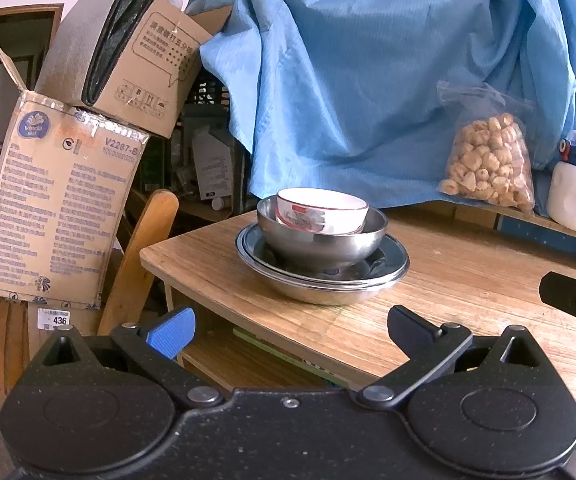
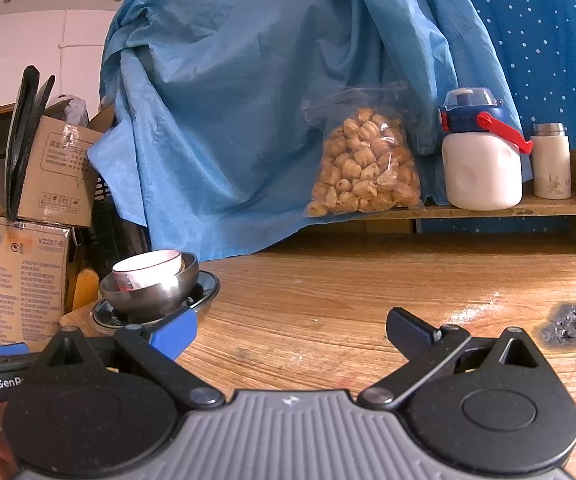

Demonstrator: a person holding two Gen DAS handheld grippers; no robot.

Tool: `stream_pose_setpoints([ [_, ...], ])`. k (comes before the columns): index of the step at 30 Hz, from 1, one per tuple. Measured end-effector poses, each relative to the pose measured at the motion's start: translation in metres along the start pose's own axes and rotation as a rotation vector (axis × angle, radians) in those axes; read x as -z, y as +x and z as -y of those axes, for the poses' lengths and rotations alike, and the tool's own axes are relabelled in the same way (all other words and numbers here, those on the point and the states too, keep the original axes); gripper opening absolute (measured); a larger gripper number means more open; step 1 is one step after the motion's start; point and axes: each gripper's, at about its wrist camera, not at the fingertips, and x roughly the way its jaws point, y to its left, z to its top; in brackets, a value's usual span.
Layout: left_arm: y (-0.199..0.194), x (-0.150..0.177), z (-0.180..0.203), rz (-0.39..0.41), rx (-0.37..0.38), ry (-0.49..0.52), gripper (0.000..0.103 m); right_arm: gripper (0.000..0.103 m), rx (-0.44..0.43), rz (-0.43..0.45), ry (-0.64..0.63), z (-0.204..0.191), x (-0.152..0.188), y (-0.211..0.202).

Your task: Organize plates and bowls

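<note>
ceramic bowl (image 1: 321, 210) nested in steel bowl (image 1: 321, 240) on steel plates (image 1: 323, 280); both tools spread, empty.

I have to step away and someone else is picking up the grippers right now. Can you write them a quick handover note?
Left gripper: open, empty, facing the stack. Right gripper: open, empty, over bare table.
White bowl sits tilted in the steel bowl, which sits on the steel plates near the table's left corner.
Stacking looks done; perhaps only straighten the white bowl.
</note>
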Motion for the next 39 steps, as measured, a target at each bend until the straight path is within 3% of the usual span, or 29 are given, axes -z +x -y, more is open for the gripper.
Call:
stream_pose_setpoints([
  [39,0.0020,-0.0004,-0.0026,0.004,-0.002,0.010,0.102,0.103,-0.001,-0.028,-0.011,-0.0043,0.0022,0.0090],
])
